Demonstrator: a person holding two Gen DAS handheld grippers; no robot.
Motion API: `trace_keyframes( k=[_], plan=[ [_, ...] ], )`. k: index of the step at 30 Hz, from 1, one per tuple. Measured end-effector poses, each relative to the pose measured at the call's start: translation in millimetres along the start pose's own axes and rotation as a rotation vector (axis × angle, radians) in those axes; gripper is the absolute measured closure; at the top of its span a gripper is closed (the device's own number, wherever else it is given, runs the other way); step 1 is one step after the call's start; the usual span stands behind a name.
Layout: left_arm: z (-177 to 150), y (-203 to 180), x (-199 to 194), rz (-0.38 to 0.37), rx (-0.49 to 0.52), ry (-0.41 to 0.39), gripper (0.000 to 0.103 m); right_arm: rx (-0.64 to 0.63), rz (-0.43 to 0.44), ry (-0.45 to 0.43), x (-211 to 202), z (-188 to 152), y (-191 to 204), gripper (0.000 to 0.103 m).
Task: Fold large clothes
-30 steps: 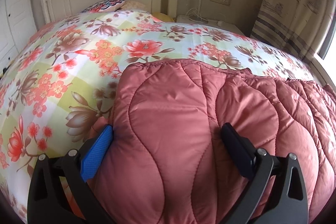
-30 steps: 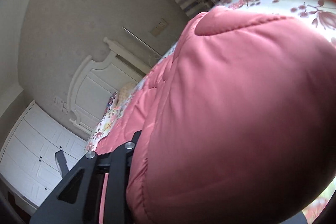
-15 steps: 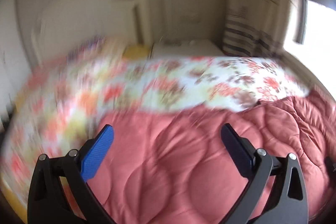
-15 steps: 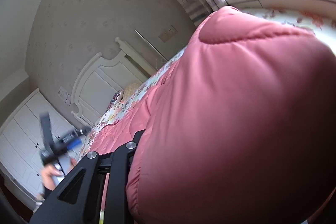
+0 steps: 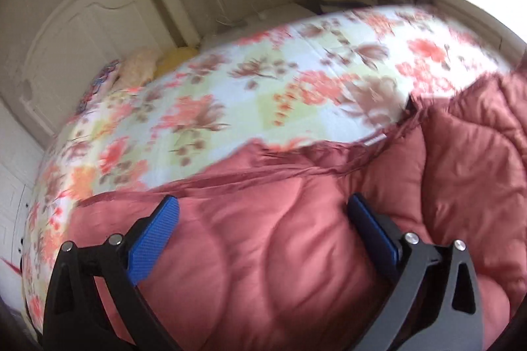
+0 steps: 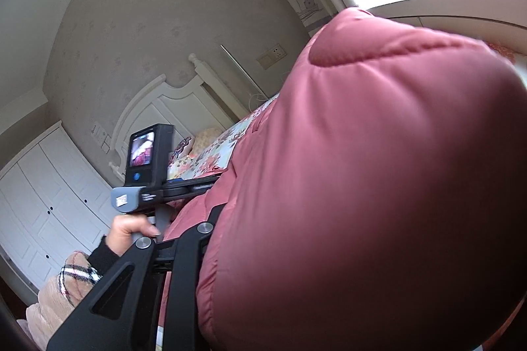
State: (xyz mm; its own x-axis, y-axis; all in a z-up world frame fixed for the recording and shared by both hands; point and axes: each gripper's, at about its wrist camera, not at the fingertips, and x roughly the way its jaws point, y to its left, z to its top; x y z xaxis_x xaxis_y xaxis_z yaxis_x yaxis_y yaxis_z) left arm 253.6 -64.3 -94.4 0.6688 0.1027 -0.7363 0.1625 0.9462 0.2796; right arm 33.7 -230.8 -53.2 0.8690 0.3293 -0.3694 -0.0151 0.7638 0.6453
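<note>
One garment is in play: a single pink quilted jacket (image 5: 296,252) lying on the near part of a bed (image 5: 230,94) covered in a floral sheet. In the left wrist view its far edge shows a doubled hem and a bulky layer rises on the right, so at least one fold looks started, but the jacket is far from a compact bundle; most of the folding appears left to do.

The left claw (image 5: 263,229) stands wide open, its two blue pads (image 5: 153,239) spread apart above the padded fabric, gripping nothing.

The right claw (image 6: 210,219) is mostly buried: a big puff of the jacket (image 6: 362,170) fills its view and hides the fingertips. The fabric bulges out from between its black arms, which suggests a thick wad is pinched there, though the contact itself is not visible.

Counted: one jacket, one bed, two claws, and a couple of pillows (image 5: 138,67) by the white headboard (image 5: 98,21) at the far end. The person's left hand (image 6: 128,229) shows on its handle.
</note>
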Motion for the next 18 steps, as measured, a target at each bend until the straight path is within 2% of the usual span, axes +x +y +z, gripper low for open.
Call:
trace_keyframes(
  k=[4,7,10,12,14,18],
  plan=[
    [-28.1,15.0,-59.7,-0.006,-0.047,-0.119,0.002,0.012,-0.010,0.002,4.3,-0.4,-3.2,0.068],
    [-63.0,11.8,-84.6,-0.015,-0.029,-0.140,0.002,0.013,-0.016,0.000,4.7,0.9,0.9,0.068],
    [-96.3,-14.0,-77.6,-0.026,0.026,-0.126,0.002,0.007,-0.025,-0.002,4.1,0.5,5.7,0.068],
    [-110.5,-23.9,-75.7,0.015,-0.001,-0.192,0.002,-0.001,-0.037,-0.003,5.3,0.3,10.5,0.067],
    [-110.5,-23.3,-73.7,0.005,-0.004,-0.186,0.002,-0.025,-0.054,-0.010,9.5,1.0,10.2,0.067],
    [-107.6,-14.7,-66.8,-0.055,-0.015,-0.147,0.002,-0.105,-0.092,-0.024,8.1,4.3,34.2,0.068]
  ],
)
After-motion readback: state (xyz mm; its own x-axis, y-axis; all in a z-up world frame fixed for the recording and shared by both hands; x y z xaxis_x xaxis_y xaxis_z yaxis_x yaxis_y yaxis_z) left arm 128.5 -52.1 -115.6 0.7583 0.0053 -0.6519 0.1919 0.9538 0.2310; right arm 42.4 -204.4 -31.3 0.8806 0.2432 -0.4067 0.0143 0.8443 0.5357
